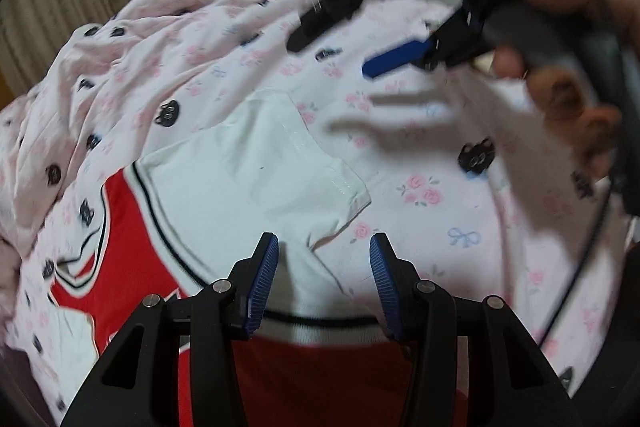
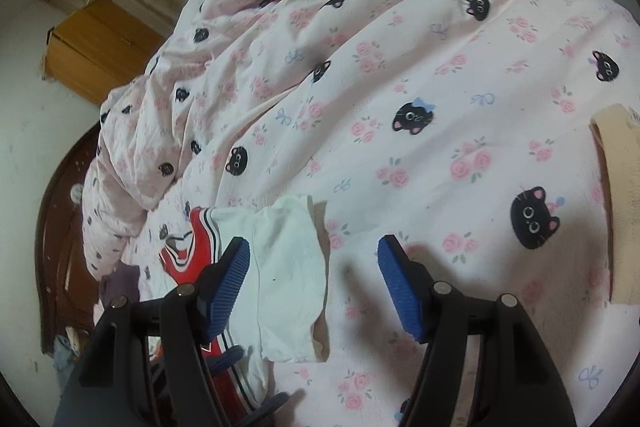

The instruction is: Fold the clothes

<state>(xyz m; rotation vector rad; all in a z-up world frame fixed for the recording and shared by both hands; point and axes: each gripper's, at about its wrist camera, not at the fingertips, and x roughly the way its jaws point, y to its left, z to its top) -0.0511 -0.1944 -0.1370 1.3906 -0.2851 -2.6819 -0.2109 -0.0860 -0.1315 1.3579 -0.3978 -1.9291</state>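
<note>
Red-and-white jersey-style shirt (image 1: 132, 251) with dark striped trim lies flat on the bed, its white short sleeve (image 1: 256, 171) spread out to the side over a pale pink bedcover (image 1: 432, 211) printed with roses, bows and black cat faces. The left gripper (image 1: 324, 251) hovers just above the sleeve's lower hem, its blue-padded jaws apart with nothing pinched between them. The right gripper (image 2: 314, 247) hangs over the sleeve's outer edge, one finger above the white cloth and the other above bare bedcover, jaws wide and empty. In the left wrist view a hand (image 1: 568, 67) grips the right tool's handle. A bunched heap of the same pink bedding (image 2: 224, 75) lies beyond the shirt, a beige folded cloth (image 2: 620, 195) rests well apart at the right, and a wooden cabinet (image 2: 96, 51) stands against the wall.
</note>
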